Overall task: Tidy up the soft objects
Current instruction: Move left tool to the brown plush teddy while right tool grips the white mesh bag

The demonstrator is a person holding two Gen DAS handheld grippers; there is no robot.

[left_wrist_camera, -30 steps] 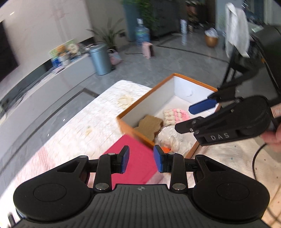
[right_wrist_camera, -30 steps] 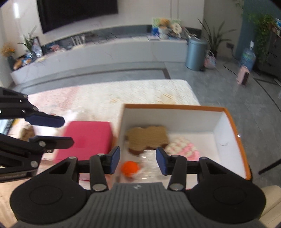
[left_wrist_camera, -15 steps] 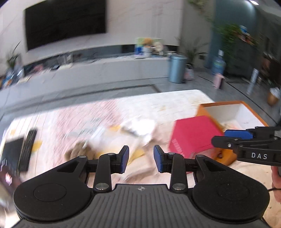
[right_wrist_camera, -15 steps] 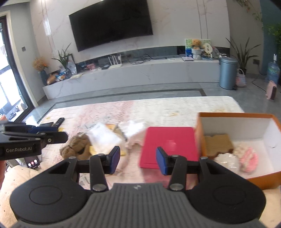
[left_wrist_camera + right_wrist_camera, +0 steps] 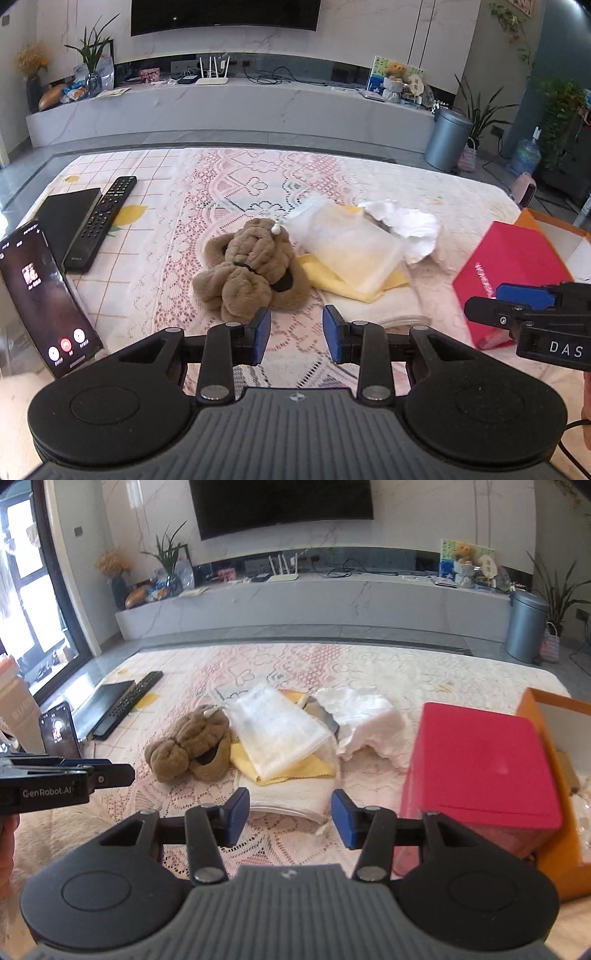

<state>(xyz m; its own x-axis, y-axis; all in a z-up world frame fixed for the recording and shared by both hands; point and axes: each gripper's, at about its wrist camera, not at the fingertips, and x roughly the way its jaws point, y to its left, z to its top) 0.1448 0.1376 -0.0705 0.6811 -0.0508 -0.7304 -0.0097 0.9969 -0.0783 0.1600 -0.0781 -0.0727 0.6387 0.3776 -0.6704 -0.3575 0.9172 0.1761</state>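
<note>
A brown plush toy (image 5: pixel 251 269) lies on the lace tablecloth (image 5: pixel 207 192), also in the right wrist view (image 5: pixel 192 746). Beside it are a white mesh pouch (image 5: pixel 347 240) (image 5: pixel 277 731) over a yellow cloth (image 5: pixel 354 288) (image 5: pixel 295 771), a crumpled white cloth (image 5: pixel 406 225) (image 5: pixel 362 716) and a folded cream towel (image 5: pixel 291 797). My left gripper (image 5: pixel 295 334) is open and empty, just short of the plush toy. My right gripper (image 5: pixel 290 819) is open and empty, over the towel's near edge. The orange box (image 5: pixel 546 760) stands at the right.
A red box lid (image 5: pixel 480 760) (image 5: pixel 509 266) lies next to the orange box. A phone (image 5: pixel 40 295), a remote (image 5: pixel 101 218) and a black tablet (image 5: pixel 66 218) sit at the table's left. A TV console and a bin (image 5: pixel 447 140) stand beyond.
Both grippers have swung left from the orange box to the pile of soft things in the middle of the table. Both stayed open and empty.
</note>
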